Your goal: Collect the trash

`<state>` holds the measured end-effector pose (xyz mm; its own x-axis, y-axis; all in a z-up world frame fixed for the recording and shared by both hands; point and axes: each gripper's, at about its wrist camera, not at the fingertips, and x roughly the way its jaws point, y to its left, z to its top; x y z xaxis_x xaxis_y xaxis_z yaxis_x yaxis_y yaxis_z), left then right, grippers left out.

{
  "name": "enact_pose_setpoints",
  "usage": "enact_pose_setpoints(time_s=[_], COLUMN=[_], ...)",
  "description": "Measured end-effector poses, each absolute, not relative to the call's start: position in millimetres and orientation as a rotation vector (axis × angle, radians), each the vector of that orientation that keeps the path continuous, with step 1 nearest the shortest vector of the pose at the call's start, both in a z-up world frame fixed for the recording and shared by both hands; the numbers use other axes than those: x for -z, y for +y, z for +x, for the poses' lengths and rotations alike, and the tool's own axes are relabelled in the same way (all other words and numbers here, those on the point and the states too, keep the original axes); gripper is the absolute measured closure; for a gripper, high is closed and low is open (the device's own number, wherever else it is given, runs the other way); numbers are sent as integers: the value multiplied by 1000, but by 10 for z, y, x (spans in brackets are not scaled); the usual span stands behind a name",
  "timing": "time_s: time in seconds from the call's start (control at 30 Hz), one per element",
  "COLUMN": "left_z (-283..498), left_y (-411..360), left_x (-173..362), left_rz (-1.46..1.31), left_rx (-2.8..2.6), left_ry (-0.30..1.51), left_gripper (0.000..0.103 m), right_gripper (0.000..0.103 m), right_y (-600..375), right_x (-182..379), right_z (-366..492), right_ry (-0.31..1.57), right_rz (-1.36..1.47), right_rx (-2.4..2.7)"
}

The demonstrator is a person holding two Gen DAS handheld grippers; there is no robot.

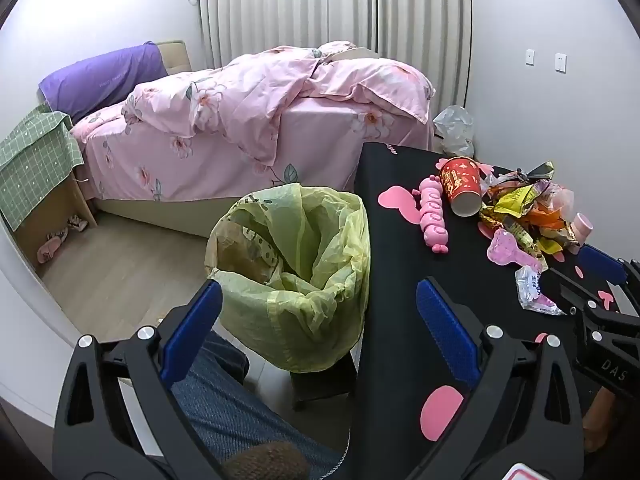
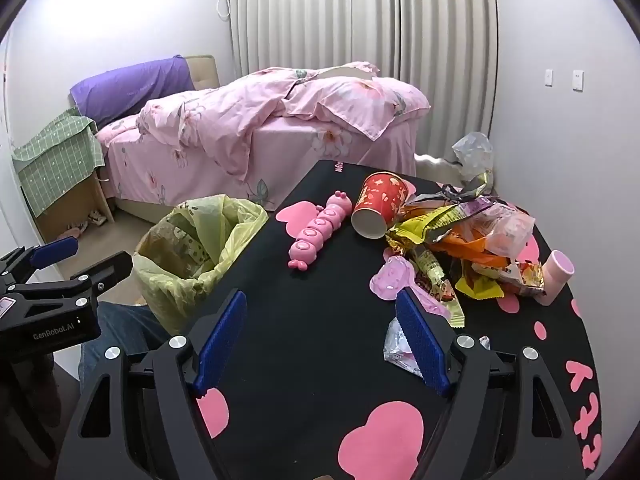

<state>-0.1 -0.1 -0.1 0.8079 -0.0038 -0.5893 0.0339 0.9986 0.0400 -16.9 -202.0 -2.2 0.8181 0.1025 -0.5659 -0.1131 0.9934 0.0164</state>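
Black table mat (image 2: 304, 320) carries the trash: wrapper pile (image 2: 464, 240) at 1 o'clock in the right wrist view, tipped red paper cup (image 2: 380, 208) at 12, clear packet (image 2: 396, 344) just beside the right finger. Yellow-lined bin (image 1: 296, 264) sits off the mat's left edge, at 12 o'clock for the left gripper (image 1: 320, 320). Both sets of jaws are spread wide, nothing between them. Right gripper (image 2: 320, 344) hovers over bare mat. My call: take the near packet first, shift right to straddle it, pinch low and flat. Skip the pink caterpillar toy (image 2: 320, 232), probably not trash.
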Motion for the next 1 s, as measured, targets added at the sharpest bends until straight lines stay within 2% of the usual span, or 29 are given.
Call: enact_pose_setpoints(time_s=[1.0], left_z=[-21], left_y=[22], left_x=[-17], left_rz=[39], left_rx=[23], left_ry=[636], left_gripper=[10], right_gripper=[29], right_y=[-2032], right_x=[4], right_z=[-195], right_ry=[598], right_rz=[-10], right_rx=[-126])
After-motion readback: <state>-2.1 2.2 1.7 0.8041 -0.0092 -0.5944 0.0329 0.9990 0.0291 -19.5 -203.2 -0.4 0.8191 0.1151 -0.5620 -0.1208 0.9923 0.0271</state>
